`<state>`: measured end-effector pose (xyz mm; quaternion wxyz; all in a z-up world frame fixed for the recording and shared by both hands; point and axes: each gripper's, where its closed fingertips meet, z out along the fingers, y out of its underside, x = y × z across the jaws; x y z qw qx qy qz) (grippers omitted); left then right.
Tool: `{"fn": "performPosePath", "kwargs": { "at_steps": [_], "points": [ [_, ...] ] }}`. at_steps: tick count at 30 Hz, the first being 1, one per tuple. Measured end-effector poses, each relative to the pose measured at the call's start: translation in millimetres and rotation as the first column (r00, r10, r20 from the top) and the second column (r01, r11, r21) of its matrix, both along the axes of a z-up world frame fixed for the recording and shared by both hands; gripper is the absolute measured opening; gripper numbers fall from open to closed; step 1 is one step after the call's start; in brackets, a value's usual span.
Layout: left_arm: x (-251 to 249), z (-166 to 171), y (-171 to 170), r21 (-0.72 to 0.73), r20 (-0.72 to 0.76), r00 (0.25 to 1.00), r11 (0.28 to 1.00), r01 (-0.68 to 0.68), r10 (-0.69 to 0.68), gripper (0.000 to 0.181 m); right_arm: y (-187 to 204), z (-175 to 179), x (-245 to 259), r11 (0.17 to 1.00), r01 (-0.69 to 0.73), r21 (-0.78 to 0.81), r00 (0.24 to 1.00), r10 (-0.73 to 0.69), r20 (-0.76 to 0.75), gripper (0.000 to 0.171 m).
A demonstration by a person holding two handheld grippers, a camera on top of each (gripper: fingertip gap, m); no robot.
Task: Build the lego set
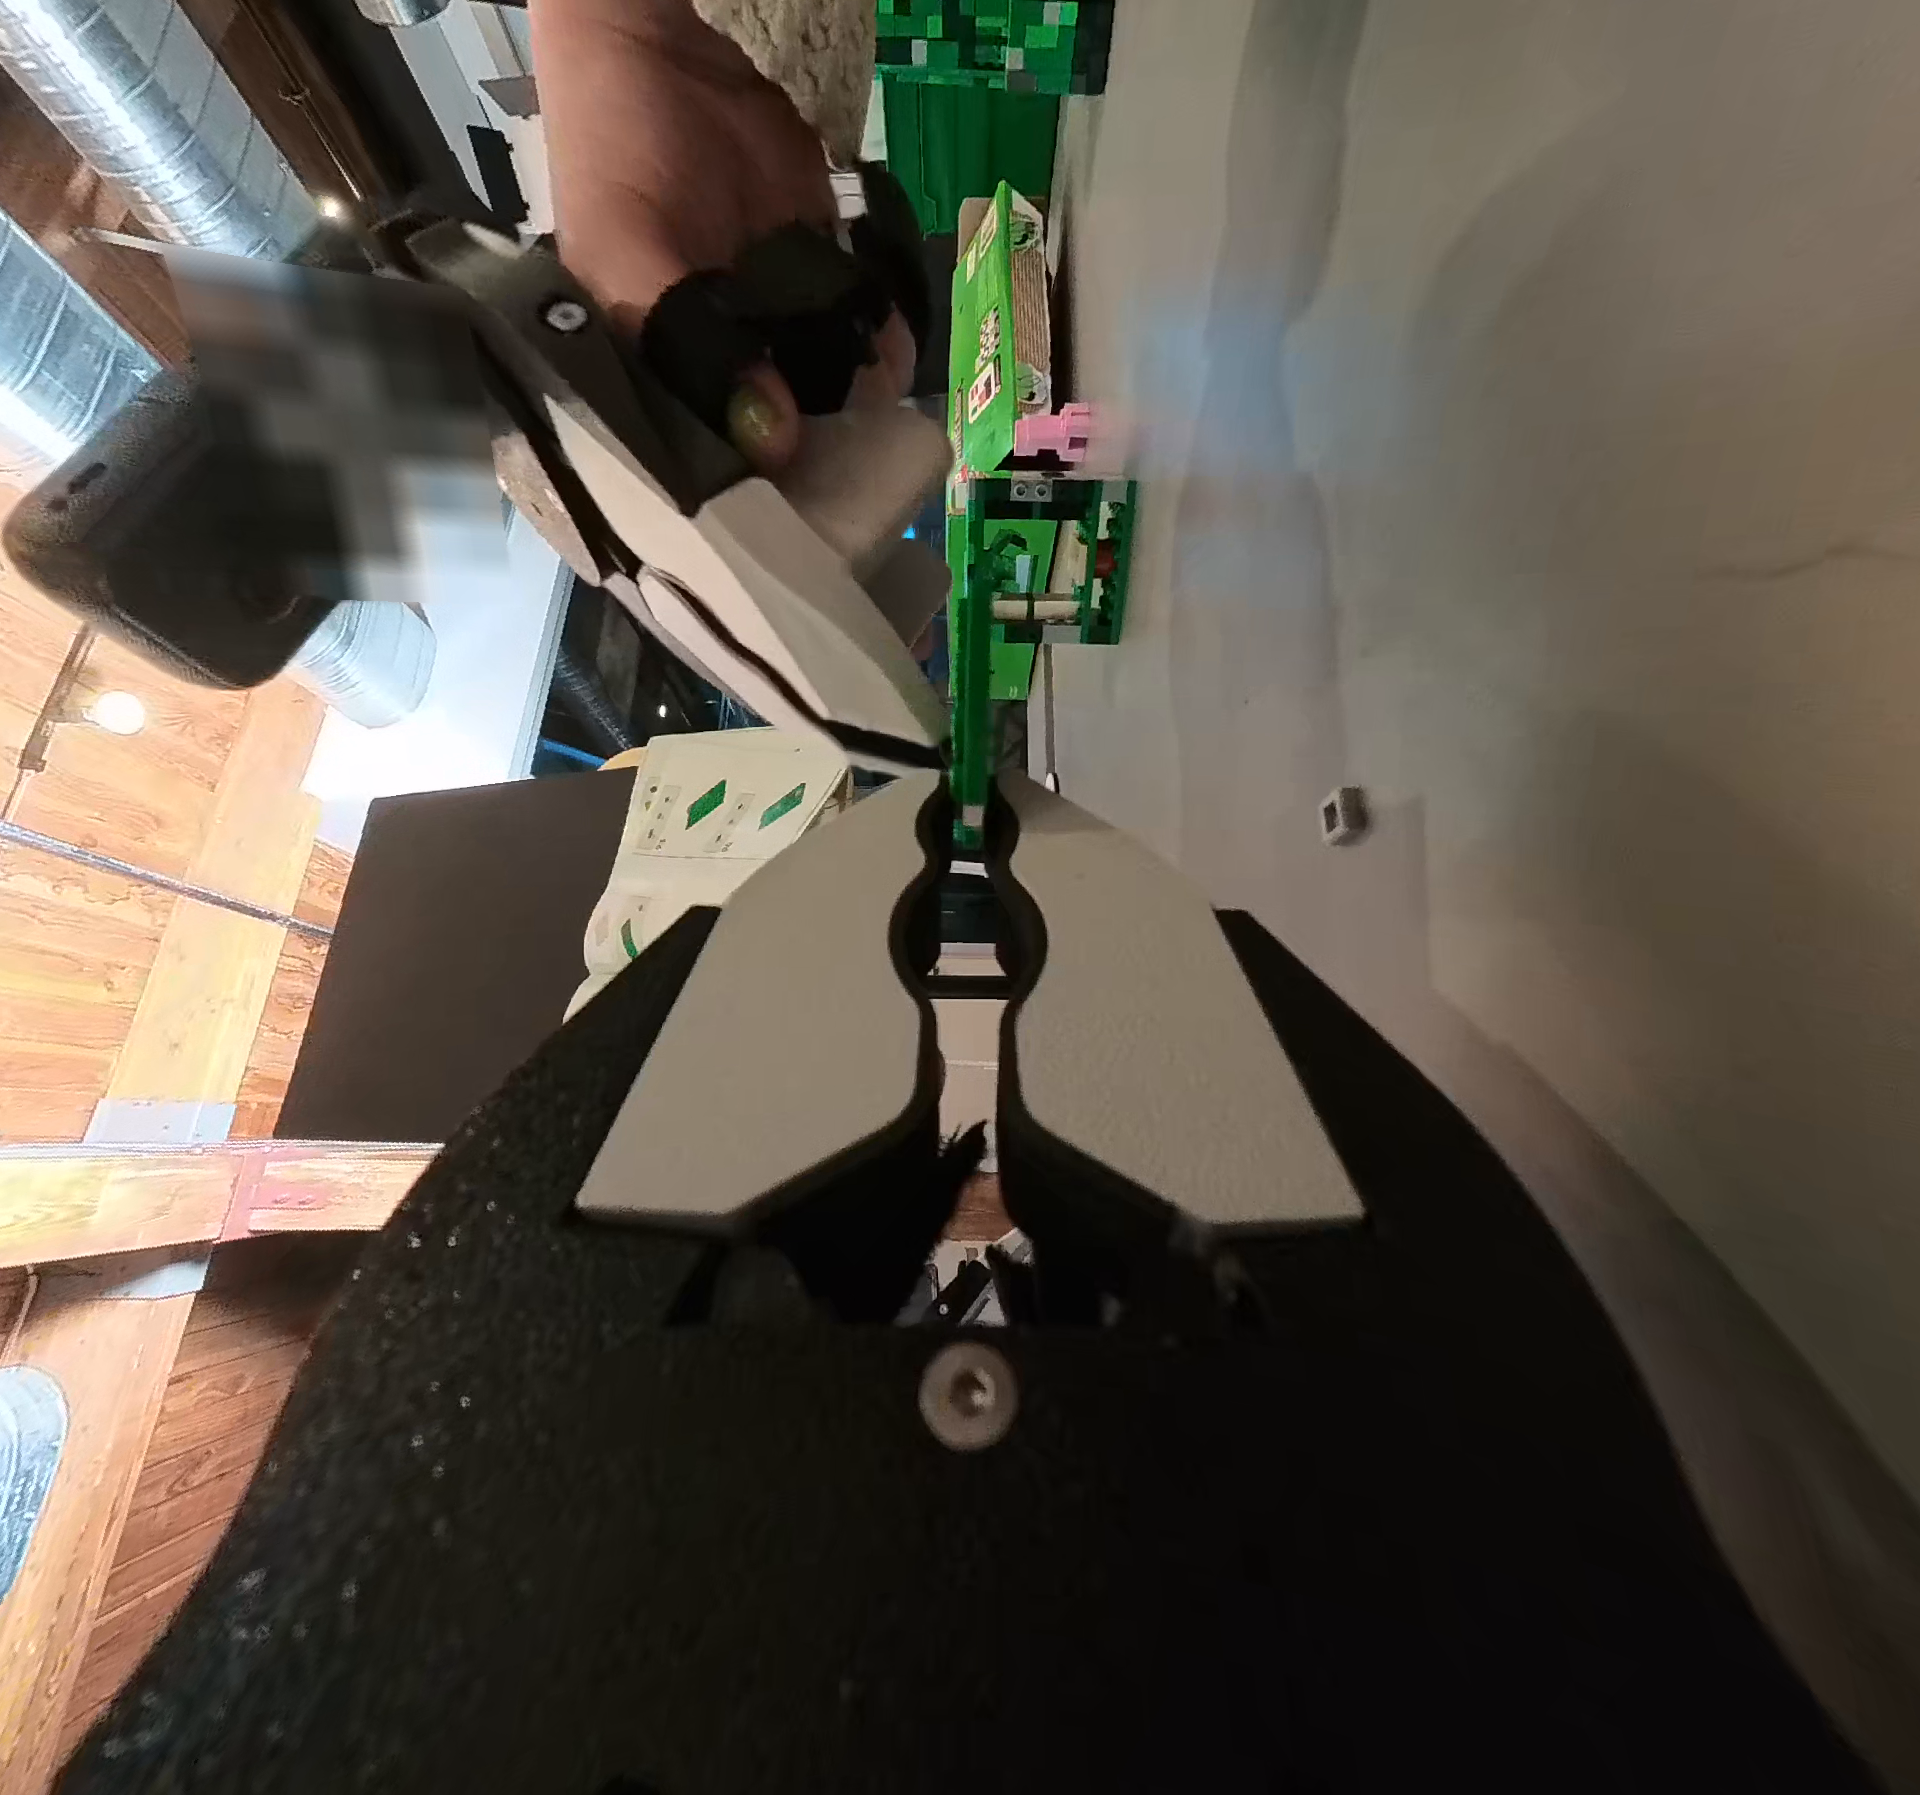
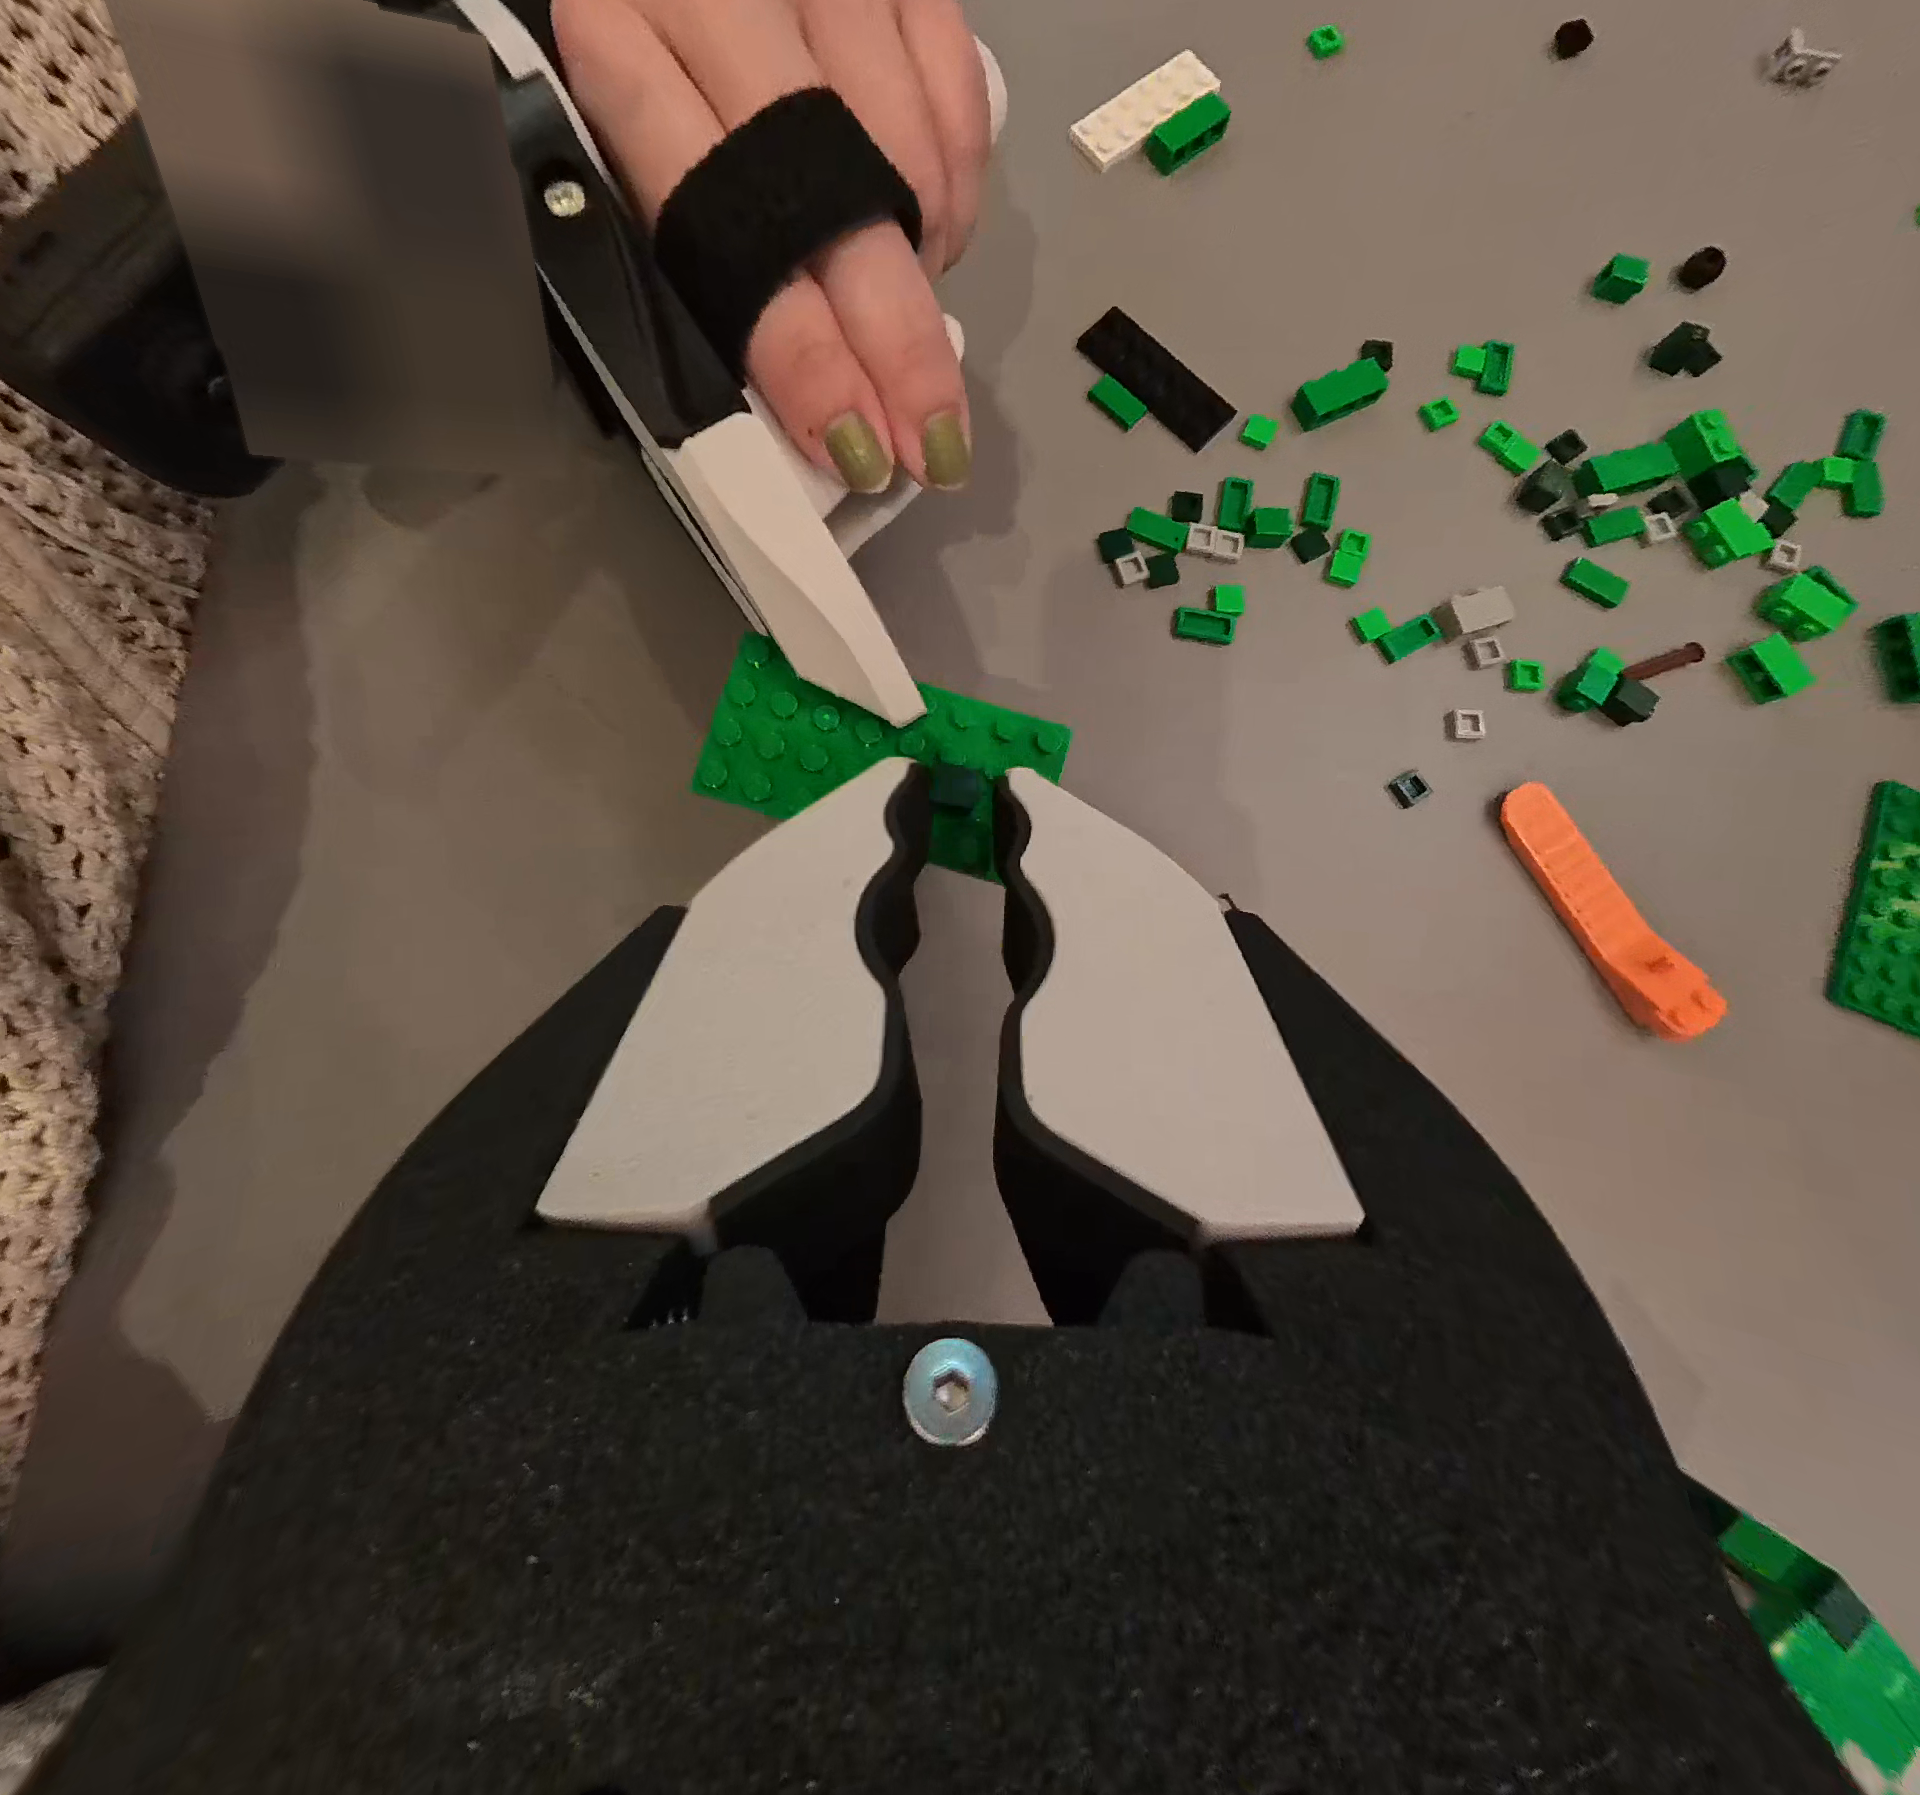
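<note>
A green studded plate [image 2: 790, 737] is clamped at one edge by my left gripper [image 2: 899, 696], which enters the right wrist view from the upper left. In the left wrist view the plate [image 1: 971, 706] shows edge-on between my left gripper's [image 1: 966, 795] shut tips. My right gripper [image 2: 954, 779] is shut on a small dark green brick [image 2: 954, 789] and holds it against the plate's studded face near its near edge. The right gripper's tip [image 1: 925, 748] meets the plate from the upper left in the left wrist view.
Several loose green, grey and black bricks [image 2: 1621, 509] lie scattered on the grey table [image 2: 1299, 1174]. An orange brick separator [image 2: 1610, 914], a black plate [image 2: 1153, 379] and a white plate [image 2: 1143, 109] lie there too. A green box [image 1: 992, 332], a built green model [image 1: 1049, 561] and an instruction booklet [image 1: 727, 810] stand farther off. My left and right fingertips are right by each other. Between my right fingertips and the orange brick separator [image 2: 1610, 914] there is roughly 15 centimetres.
</note>
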<state>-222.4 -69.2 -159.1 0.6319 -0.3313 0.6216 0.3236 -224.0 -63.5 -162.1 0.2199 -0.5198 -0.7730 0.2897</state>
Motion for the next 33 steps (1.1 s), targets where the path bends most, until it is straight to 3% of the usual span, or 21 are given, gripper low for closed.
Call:
{"fn": "performPosePath", "kwargs": {
  "at_steps": [10, 20, 26, 29, 33],
  "points": [
    [-2, -3, 2, -0.023, 0.001, 1.000, 1.000, -0.010, 0.010, 0.004, 6, 0, 5, 0.989, -0.010, 0.147, 1.000, 0.010, -0.003, 0.007],
    [-3, -2, 2, -0.024, 0.012, 1.000, 1.000, -0.011, 0.011, 0.004, 9, -2, 8, 0.987, -0.003, 0.160, 1.000, 0.001, 0.016, 0.008],
    [-4, -2, 3, -0.031, 0.025, 1.000, 0.999, -0.016, 0.017, 0.004, 7, 4, 7, 0.989, -0.011, 0.144, 1.000, 0.014, -0.017, 0.019],
    [-6, 0, 4, -0.050, 0.056, 0.998, 0.999, -0.020, 0.023, 0.004, 10, 15, 10, 0.976, -0.008, 0.217, 0.996, 0.026, -0.081, 0.027],
    [-10, 4, 6, -0.075, 0.102, 0.994, 0.997, -0.026, 0.034, 0.004, 9, 22, 15, 0.921, 0.019, 0.389, 0.972, 0.074, -0.223, 0.050]
  ]
}}
